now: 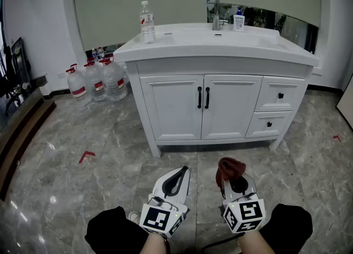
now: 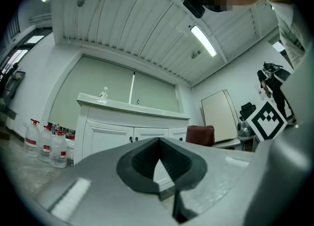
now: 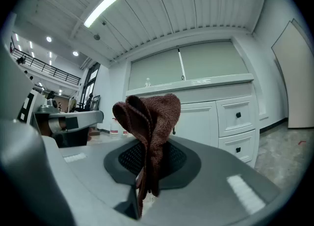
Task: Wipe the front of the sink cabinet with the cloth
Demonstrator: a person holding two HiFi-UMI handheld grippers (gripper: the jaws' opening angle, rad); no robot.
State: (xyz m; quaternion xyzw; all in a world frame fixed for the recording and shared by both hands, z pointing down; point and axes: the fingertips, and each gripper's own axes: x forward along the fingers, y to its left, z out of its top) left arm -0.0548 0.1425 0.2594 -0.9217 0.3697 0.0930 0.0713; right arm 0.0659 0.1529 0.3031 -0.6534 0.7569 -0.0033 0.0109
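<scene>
showroom-like hall: freestanding sink cabinet (image 1: 220,84), marble floor (image 1: 83,137).

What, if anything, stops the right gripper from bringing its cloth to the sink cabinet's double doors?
Probably nothing: yes. The right gripper, shut on the red-brown cloth, faces the double doors with only floor between; it is well short, so the person must step closer.

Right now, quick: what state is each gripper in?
Left gripper: shut, nothing between its jaws.
Right gripper: shut on the brown cloth.
</scene>
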